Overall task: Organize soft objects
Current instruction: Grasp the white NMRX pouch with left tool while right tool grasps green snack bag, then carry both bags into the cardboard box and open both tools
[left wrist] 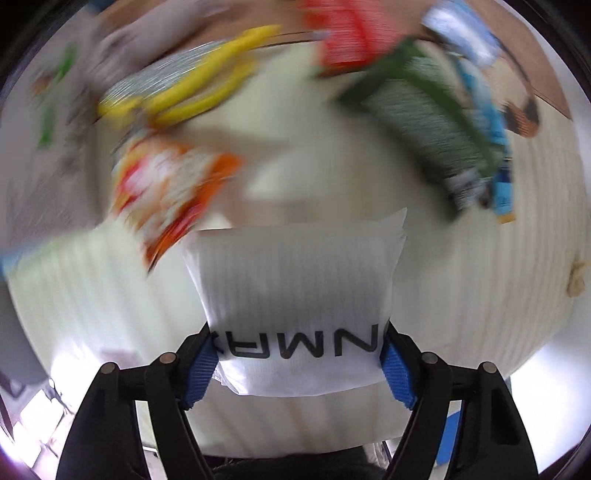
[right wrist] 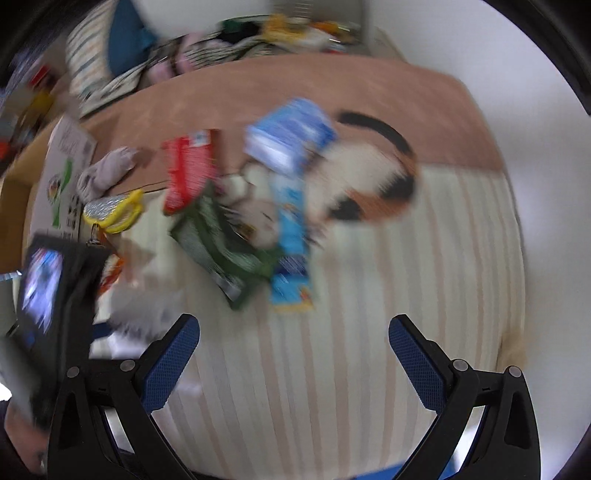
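My left gripper [left wrist: 297, 354] is shut on a white soft pack with black letters [left wrist: 295, 288] and holds it above the striped bedspread [left wrist: 498, 258]. The left wrist view is blurred by motion. Ahead of it lie an orange-and-white snack bag [left wrist: 173, 192], a yellow-edged silver bag [left wrist: 192, 85], a red pack [left wrist: 347, 33] and a green pack [left wrist: 424, 110]. My right gripper [right wrist: 293, 343] is open and empty above the striped bedspread [right wrist: 332, 387]. Beyond it lie the green pack [right wrist: 221, 251], a blue strip pack [right wrist: 291, 236], a blue-and-white tissue pack [right wrist: 291, 133], the red pack [right wrist: 188, 166] and a calico plush cat [right wrist: 362, 184].
A grey sock-like cloth [right wrist: 107, 173] and the yellow-edged silver bag [right wrist: 110, 210] lie at the left on the bed. A cardboard box with a printed sheet [right wrist: 62, 177] stands at the far left. Cushions and clutter [right wrist: 147, 62] lie behind the brown blanket [right wrist: 332, 88]. The left gripper's body [right wrist: 55, 295] shows at the left.
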